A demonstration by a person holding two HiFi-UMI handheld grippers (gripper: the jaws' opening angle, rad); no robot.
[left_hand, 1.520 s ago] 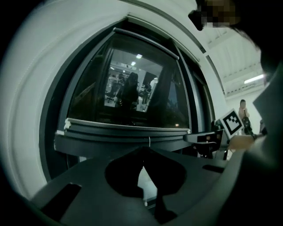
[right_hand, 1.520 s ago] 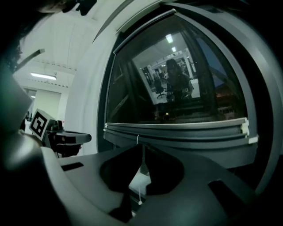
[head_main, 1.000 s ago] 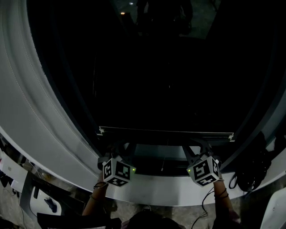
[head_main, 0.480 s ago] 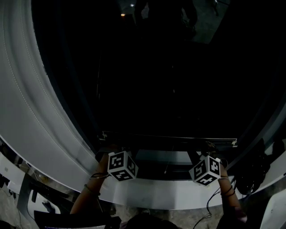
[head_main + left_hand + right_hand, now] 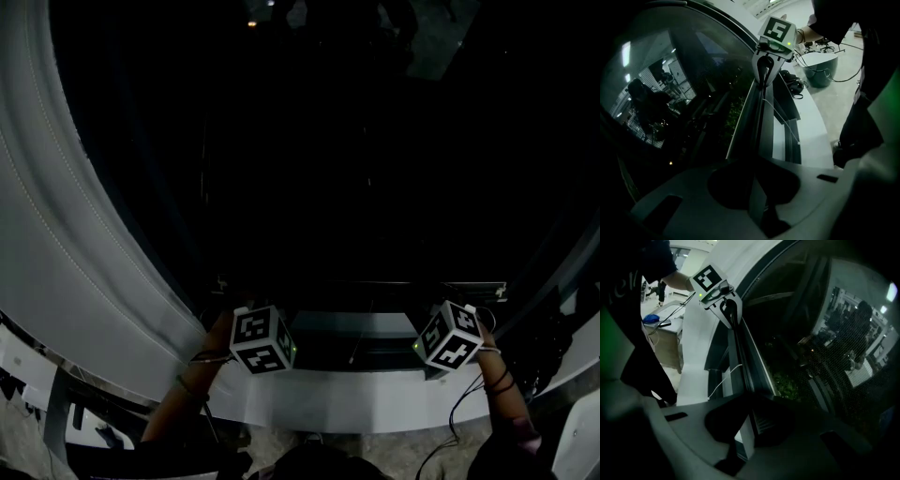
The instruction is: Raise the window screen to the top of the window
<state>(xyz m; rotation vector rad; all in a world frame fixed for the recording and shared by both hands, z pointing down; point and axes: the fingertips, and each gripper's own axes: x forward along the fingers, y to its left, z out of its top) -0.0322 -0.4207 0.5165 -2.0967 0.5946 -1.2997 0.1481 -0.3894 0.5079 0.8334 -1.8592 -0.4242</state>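
Left claw [image 5: 757, 197] and right claw [image 5: 740, 432] stayed clamped on the screen rail [image 5: 361, 284] spanning between them; it had barely risen, so the lift was only starting.

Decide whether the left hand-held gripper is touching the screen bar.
Touching. The left gripper view shows the screen bar running straight into the left hand-held gripper, with a jaw pressed against each side of it.

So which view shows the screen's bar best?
Left gripper view: the bar runs from its claw to the right gripper. The right gripper view shows it similarly; the head view, only a faint line.
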